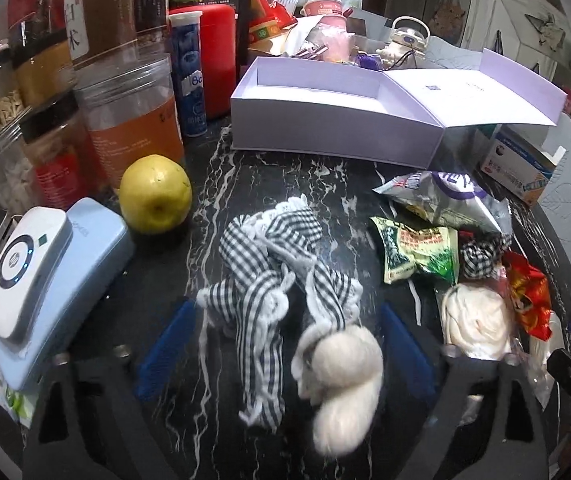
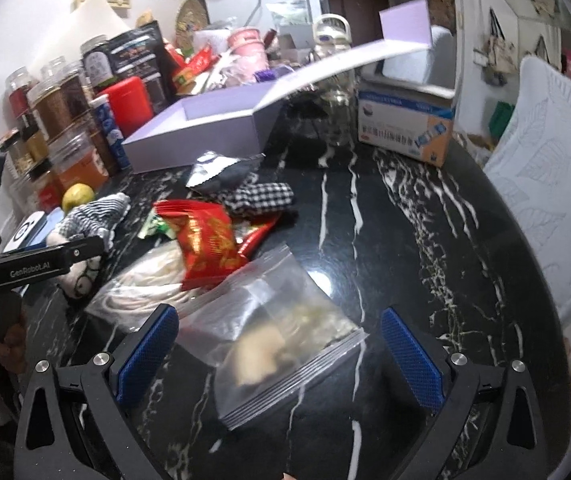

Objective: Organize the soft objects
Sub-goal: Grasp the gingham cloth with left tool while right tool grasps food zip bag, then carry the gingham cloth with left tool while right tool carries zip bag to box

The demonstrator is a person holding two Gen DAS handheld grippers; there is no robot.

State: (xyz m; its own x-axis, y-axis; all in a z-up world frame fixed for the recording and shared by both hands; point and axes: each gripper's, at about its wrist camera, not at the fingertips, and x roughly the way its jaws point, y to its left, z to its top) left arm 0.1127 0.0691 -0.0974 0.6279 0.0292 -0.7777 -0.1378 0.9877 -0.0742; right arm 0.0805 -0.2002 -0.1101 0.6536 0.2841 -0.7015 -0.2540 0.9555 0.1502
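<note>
A: Where does our checked cloth [image 1: 273, 276] lie relative to the left gripper [image 1: 285, 354]?

B: On the marble tabletop [image 1: 213, 184], directly between the spread fingers, nothing pinched. Its long axis runs roughly forward, toward the open lilac box [image 1: 325, 136].

A: And our right gripper [image 2: 281, 354]?

B: Also spread, straddling the clear zip bag [image 2: 281, 344]. We judge the left nearer the cloth; closing across its width should suit.
</note>
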